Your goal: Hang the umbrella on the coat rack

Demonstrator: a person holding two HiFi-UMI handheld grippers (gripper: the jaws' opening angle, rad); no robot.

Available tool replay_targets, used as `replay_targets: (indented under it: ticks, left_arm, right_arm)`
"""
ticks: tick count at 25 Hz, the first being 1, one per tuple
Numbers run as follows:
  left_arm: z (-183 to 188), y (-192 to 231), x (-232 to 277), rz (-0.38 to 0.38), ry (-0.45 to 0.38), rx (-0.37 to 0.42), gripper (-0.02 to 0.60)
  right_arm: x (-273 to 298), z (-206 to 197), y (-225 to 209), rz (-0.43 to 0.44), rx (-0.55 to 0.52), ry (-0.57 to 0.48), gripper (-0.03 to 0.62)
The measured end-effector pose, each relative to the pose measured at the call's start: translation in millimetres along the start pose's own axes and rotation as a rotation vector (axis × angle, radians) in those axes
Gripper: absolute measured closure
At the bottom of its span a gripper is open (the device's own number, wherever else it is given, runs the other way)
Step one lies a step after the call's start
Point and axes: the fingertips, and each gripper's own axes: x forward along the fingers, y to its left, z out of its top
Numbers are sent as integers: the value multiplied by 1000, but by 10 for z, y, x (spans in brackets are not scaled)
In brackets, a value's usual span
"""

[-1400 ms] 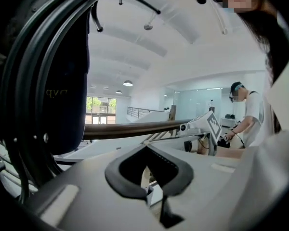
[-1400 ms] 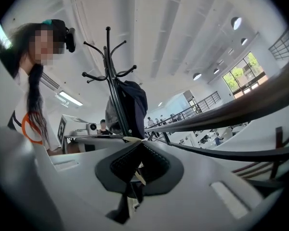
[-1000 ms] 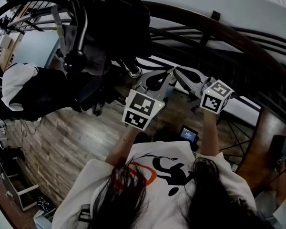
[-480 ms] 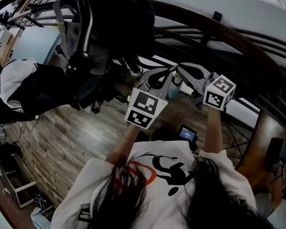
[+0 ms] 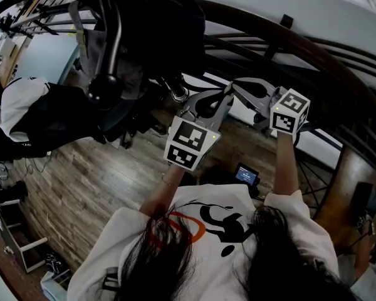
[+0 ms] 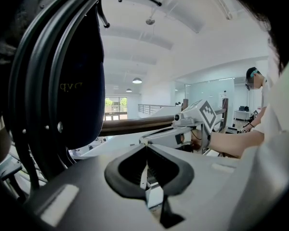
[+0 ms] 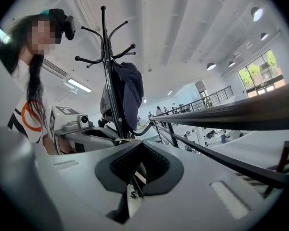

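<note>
In the head view, the dark folded umbrella (image 5: pixel 175 33) hangs in the upper left of the frame among the black arms of the coat rack (image 5: pixel 116 36), one of which ends in a round knob. Below it, near the centre, the left gripper (image 5: pixel 224 95) and the right gripper (image 5: pixel 238 86) point toward each other with their tips close together, well clear of the umbrella. A wooden handrail (image 5: pixel 301 49) curves across the upper right and plank flooring (image 5: pixel 94 180) lies far below. In the left gripper view, the fingers (image 6: pixel 164 170) are pressed together at the tip with nothing between them. The navy umbrella cloth fills the left of the frame beside black curved bars, and the right gripper shows at centre right. In the right gripper view, the fingers (image 7: pixel 154 165) are likewise pressed together and empty. The coat rack stands upright at centre left with its hooks fanned out at the top, and the umbrella hangs against its pole below the hooks.
</note>
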Motion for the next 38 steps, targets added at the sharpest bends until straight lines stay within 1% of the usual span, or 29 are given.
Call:
replay_targets:
  ticks: [6, 12, 16, 20, 26, 29, 32, 35, 36, 38]
  left_arm:
    - [-13, 24, 1, -3, -10, -39, 569]
    - [-16, 13, 0, -4, -18, -75, 568]
    - [-20, 32, -10, 9, -32, -106, 566]
    - [-17, 23, -26, 19, -39, -115, 565]
    - [-32, 4, -74, 43, -39, -113, 560]
    - [-47, 6, -89, 48, -36, -112, 560]
    - [-81, 25, -115, 66, -20, -105, 560]
    - [-188, 104, -186, 97, 23, -90, 555]
    - [-220, 116, -215, 95, 25, -97, 577]
    - [-272, 104, -255, 78, 22, -126, 577]
  right_arm:
    - [97, -16, -43, 25, -23, 37, 566]
    - [146, -23, -67, 45, -21, 35, 567]
    - [199, -26, -69, 69, -19, 45, 566]
    - [227, -34, -53, 101, -31, 71, 566]
    - [294, -66, 14, 181, -105, 169, 566]
    - [326, -96, 32, 207, -114, 194, 566]
    - [326, -146, 48, 209, -104, 199, 566]
    - [368, -292, 110, 207, -117, 238, 566]
    - [397, -346, 139, 208, -120, 249, 565]
    - [450, -399, 161, 199, -114, 236, 563]
